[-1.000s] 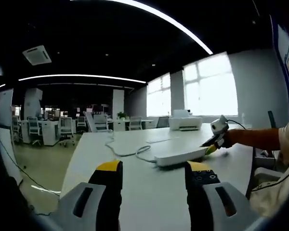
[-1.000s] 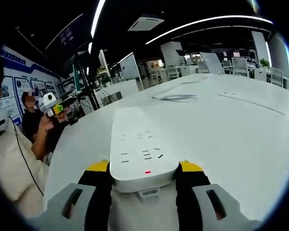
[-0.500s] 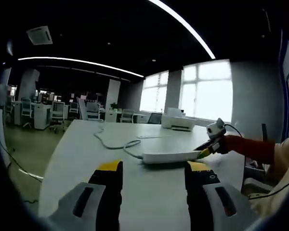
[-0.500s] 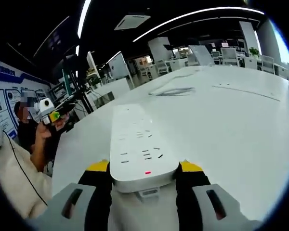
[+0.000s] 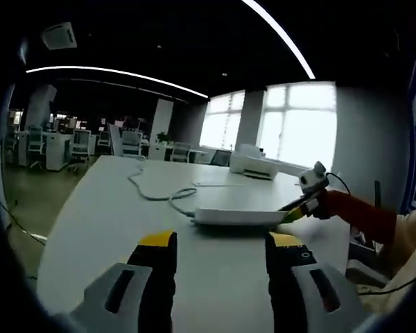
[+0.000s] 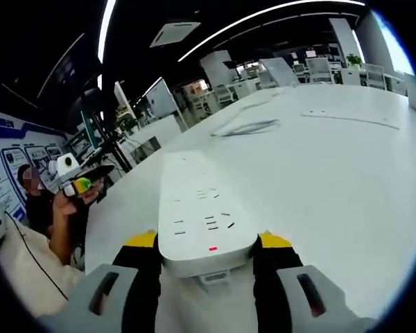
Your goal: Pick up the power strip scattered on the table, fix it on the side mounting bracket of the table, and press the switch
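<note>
a long white bench point(image 5: 111, 229) runs away from both cameras. its near edge is cut off at the bottom of each view, and any side bracket on it cannot be made out. one white power strip point(image 6: 200, 215) is held at its near end by the right hand-held gripper point(image 6: 206, 244), whose two yellow-tipped jaws press against its sides; the strip reaches straight forward from the jaws over the bench. the small red mark at the strip's near end is too small to read as a switch. in the left gripper view the same strip shows side on, with its one white cord point(image 5: 156, 196) looping back across the bench. the left hand-held gripper point(image 5: 220, 243) hangs near the strip, jaws wide apart, holding nothing. one white printer-like box point(image 5: 258, 165) sits far back, blurred.
</note>
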